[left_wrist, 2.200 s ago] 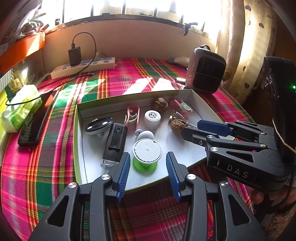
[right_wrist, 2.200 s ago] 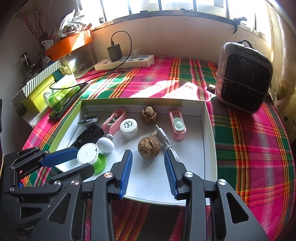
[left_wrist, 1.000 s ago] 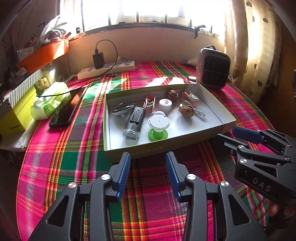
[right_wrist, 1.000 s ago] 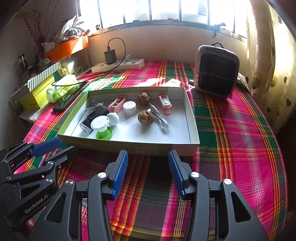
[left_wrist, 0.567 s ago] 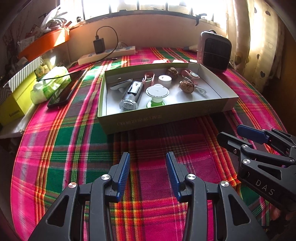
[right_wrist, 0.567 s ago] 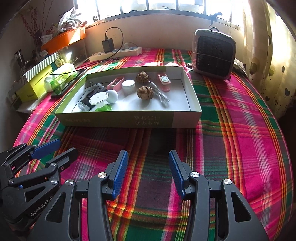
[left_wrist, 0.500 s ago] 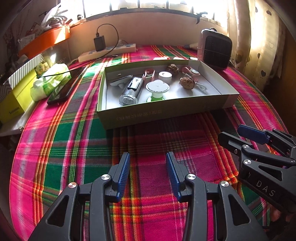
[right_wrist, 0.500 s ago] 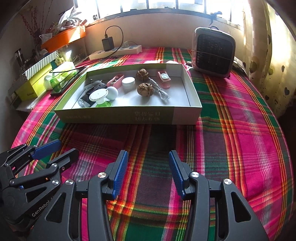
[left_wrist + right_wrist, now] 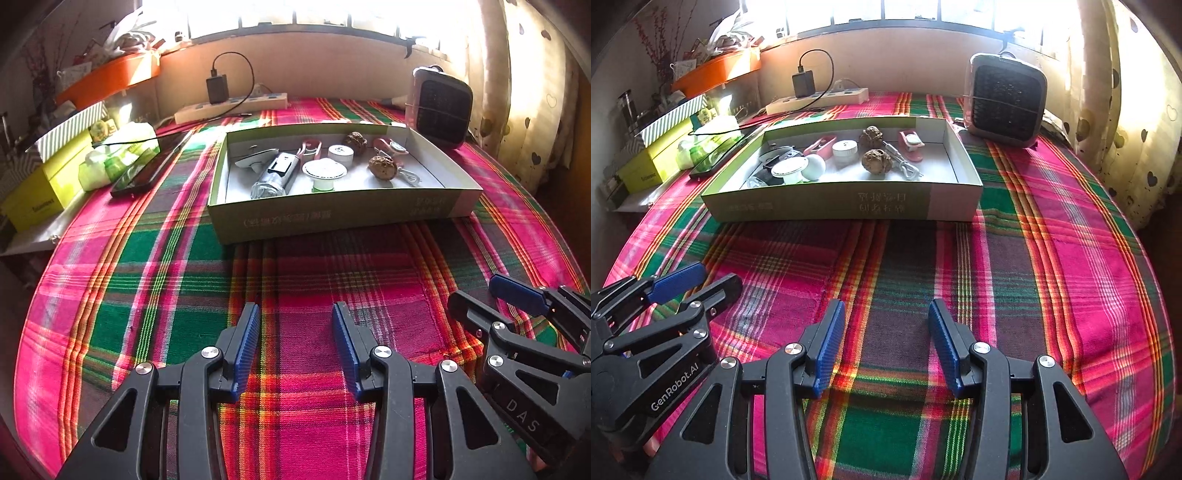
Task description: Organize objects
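Both grippers hang over the bare plaid cloth [image 9: 155, 258] near the table's front edge, well short of the box [image 9: 827, 205], so the step in hand looks like the close of the sorting, or a pause before another reach. The left gripper [image 9: 295, 349] is spread with nothing between its blue pads, and the right gripper [image 9: 886, 345] is likewise spread and empty, its jaws having just been opening a little. The box sits toward the back middle of the table, its long side facing the grippers, with a heater [image 9: 1004, 99] just beyond its right back corner and a phone [image 9: 138, 175] off its left side. Inside, everything is loose on the white floor: two walnuts [image 9: 876, 159] near the middle, a white cable [image 9: 905, 164] beside them, pink clips toward the back wall, a white ball [image 9: 814, 167], a round white cap, and a green-based spool [image 9: 324, 173] next to a dark, clear-ended gadget at the left (too small to name). If more tidying is meant, the next move calls for carrying one gripper forward over the near wall and down onto a single piece; the walnuts will likely roll.
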Demonstrator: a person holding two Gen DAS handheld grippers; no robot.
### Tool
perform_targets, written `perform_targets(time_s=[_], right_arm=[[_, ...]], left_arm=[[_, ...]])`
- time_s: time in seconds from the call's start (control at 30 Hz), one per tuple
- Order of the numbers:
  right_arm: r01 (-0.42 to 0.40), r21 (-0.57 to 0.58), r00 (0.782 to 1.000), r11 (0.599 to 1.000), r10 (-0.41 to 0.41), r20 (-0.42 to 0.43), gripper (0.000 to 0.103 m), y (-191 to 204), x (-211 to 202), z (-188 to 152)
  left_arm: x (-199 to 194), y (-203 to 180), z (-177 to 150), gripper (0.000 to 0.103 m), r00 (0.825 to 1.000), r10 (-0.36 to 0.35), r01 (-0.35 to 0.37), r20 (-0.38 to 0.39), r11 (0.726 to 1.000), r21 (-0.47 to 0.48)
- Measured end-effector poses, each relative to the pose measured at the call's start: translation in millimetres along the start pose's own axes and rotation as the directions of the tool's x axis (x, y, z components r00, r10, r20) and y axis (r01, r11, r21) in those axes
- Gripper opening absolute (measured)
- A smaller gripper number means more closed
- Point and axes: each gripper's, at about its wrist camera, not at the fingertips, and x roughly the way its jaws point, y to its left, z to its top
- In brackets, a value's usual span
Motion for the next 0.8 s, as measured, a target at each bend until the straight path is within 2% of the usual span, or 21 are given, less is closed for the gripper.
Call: perform_targets(time_s=[0.23,0.47,0.8], right_arm=[[0.014,0.006,1.0,1.0,-0.014,0.019,0.052,1,-5,-8],[0.034,0.033,0.999,0.999,-0.035,0.031,0.06,-2,-10,-16],[0.051,0.046,0.997,0.998,-0.054,0.047,0.062,-1,-13,-21]], left_arm=[[-4,-2,-6,0.039,1.0,0.012,-0.012,0.023,1.0,-0.015],[-8,-3,-13,0.04,0.999,0.01,-0.009,0.043,1.0,-0.016],[-12,-5,-19,0.04,0.998,0.015,-0.015,0.061,1.0,-0.009]])
